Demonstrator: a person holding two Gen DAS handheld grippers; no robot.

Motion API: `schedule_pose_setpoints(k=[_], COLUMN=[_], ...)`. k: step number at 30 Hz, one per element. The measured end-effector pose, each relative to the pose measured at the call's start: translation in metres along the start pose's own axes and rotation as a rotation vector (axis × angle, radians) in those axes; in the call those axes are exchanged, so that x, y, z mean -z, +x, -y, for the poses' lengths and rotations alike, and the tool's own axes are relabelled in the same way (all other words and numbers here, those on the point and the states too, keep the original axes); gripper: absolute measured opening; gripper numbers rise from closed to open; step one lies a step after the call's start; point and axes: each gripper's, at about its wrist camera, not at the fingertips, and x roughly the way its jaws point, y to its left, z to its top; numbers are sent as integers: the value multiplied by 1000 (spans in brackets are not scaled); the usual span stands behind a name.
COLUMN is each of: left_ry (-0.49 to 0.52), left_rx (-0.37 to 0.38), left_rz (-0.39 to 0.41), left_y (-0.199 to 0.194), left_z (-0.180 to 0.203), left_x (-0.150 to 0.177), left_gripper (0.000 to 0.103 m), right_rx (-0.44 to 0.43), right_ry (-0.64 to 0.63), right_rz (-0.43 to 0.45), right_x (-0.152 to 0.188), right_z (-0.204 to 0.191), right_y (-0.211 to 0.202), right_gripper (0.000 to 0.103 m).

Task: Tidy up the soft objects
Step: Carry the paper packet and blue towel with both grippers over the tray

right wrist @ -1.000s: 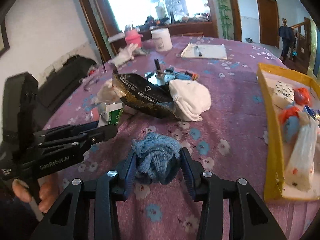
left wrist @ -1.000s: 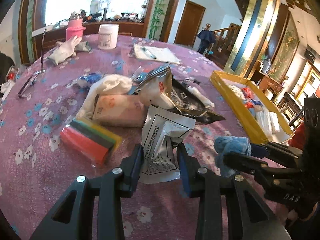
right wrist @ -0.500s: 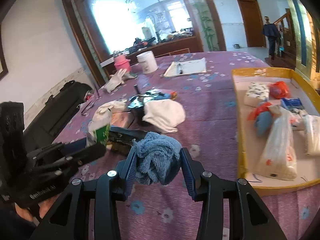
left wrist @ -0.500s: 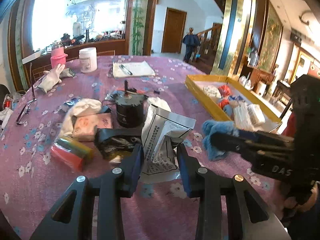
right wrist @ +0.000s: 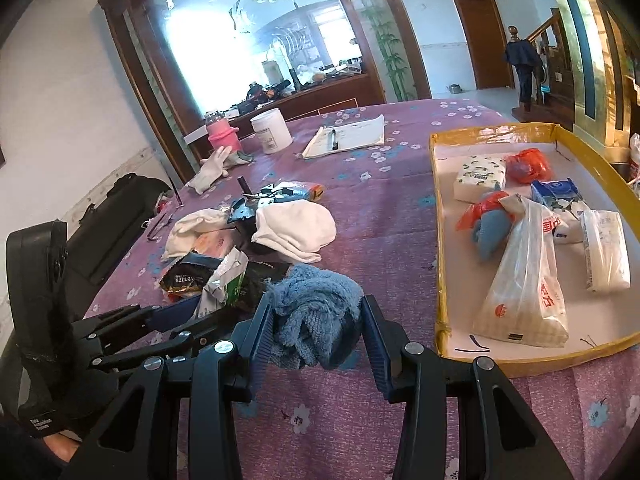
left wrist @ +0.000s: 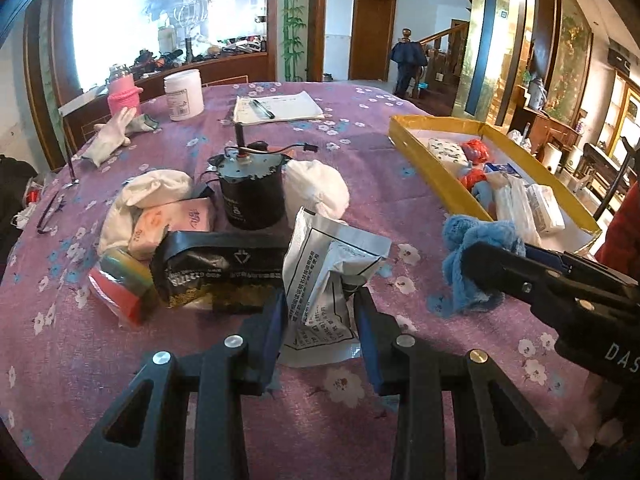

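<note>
My left gripper [left wrist: 322,312] is shut on a white printed pouch [left wrist: 328,276], which stands up between its fingers above the purple floral tablecloth. My right gripper [right wrist: 316,328] is shut on a bunched blue cloth [right wrist: 316,312]. In the left wrist view the right gripper [left wrist: 472,264] reaches in from the right with the blue cloth [left wrist: 480,244], just short of the yellow tray [left wrist: 420,156]. The right wrist view shows the yellow tray [right wrist: 439,240] at right, holding tissue packs, plastic bags and a blue soft item. The left gripper [right wrist: 188,312] and its pouch [right wrist: 228,280] show at left.
A pile lies mid-table: a black motor can [left wrist: 250,196], white cloths [left wrist: 316,188], a pink tissue pack [left wrist: 176,220], a black packet [left wrist: 216,268] and coloured sponges [left wrist: 124,284]. Farther back are a glove [left wrist: 112,136], a white jar [left wrist: 184,94] and a notepad [left wrist: 280,106].
Both grippers have swung sideways across the table with their loads still held. The yellow tray now sits nearer and larger in both views, and the blue cloth is close to its near corner.
</note>
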Motion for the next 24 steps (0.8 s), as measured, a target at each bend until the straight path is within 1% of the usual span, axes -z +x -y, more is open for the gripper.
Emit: schedule_pose_setpoints(k=[9,24], left_ry=[11,43], left_rx=[-33,-56], left_rz=[16,28], left_y=[-2,-6], left_z=[2,12], left_x=[0,-2], left_gripper=[34,35], right_rx=[-1,1], right_ry=[-3,17], right_rz=[7,33], right_x=[0,-3], right_z=[-1,10], right_y=[-3,-13], right_gripper=[46,46])
